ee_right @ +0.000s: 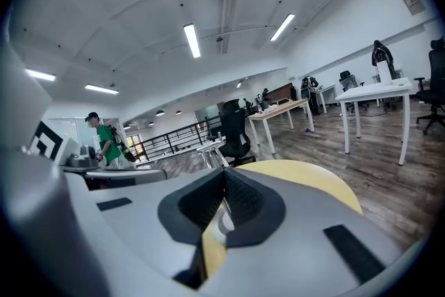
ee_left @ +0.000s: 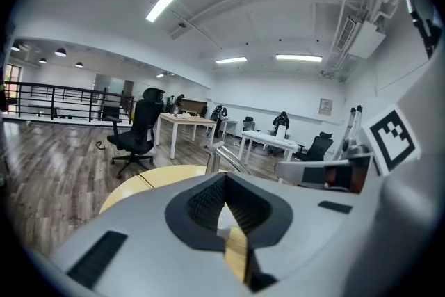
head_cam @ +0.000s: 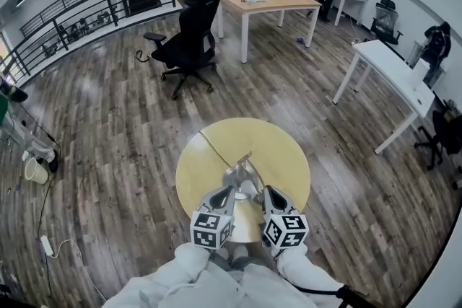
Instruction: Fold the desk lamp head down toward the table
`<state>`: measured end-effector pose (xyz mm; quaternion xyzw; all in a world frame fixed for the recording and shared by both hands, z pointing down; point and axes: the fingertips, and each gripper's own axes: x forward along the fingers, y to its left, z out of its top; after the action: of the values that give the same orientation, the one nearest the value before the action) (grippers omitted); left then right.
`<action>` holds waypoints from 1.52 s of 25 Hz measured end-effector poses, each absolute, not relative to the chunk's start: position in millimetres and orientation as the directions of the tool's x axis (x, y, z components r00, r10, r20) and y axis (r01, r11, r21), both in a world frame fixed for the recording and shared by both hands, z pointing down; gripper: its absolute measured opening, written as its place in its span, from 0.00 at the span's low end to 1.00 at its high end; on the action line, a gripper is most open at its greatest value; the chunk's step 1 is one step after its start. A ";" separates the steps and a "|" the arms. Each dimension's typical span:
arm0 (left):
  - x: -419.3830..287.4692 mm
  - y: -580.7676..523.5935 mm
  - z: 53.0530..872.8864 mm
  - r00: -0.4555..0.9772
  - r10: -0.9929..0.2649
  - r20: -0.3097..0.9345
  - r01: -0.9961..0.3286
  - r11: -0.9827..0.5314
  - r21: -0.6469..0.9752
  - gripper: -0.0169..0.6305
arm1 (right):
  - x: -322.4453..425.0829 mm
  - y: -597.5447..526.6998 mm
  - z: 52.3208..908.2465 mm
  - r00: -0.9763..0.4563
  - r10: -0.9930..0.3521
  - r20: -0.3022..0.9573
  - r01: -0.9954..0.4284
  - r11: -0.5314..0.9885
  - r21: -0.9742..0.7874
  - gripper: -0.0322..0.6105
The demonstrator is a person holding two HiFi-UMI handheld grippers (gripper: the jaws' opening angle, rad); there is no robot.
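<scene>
Both tools are clenched shut with nothing in them: the left gripper [head_cam: 231, 191] and right gripper [head_cam: 266, 191] are side by side over the near edge of the round yellow table [head_cam: 285, 148]. The lamp [head_cam: 240, 171] stands around the middle of the table, just past their tips, silver arm slanting up and away. Can't tell if either tip touches it.
</scene>
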<state>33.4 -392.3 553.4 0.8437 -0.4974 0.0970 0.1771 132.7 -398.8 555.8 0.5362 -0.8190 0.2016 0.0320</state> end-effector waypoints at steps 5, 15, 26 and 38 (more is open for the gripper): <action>24.8 -370.7 533.4 0.477 -0.823 0.309 -0.879 -0.445 0.172 0.03 | 116.7 -376.1 537.1 -0.417 -0.878 0.234 -0.891 0.345 -0.295 0.07; -15.6 -259.5 552.4 0.525 -0.781 0.337 -0.851 -0.492 0.186 0.03 | 77.6 -255.9 567.9 -0.322 -0.902 0.288 -0.911 0.213 -0.352 0.07; -18.5 -201.5 541.5 0.562 -0.766 0.313 -0.827 -0.521 0.211 0.03 | 65.2 -194.9 547.1 -0.274 -0.923 0.270 -0.941 0.199 -0.273 0.07; -10.3 -194.1 527.1 0.563 -0.771 0.297 -0.826 -0.534 0.180 0.03 | 67.5 -190.8 516.2 -0.259 -0.947 0.189 -0.952 0.218 -0.212 0.07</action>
<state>-10.3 -194.1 527.1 0.8712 -0.4583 0.0908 0.1510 67.5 -190.8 516.2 0.6085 -0.7804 0.1433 0.0093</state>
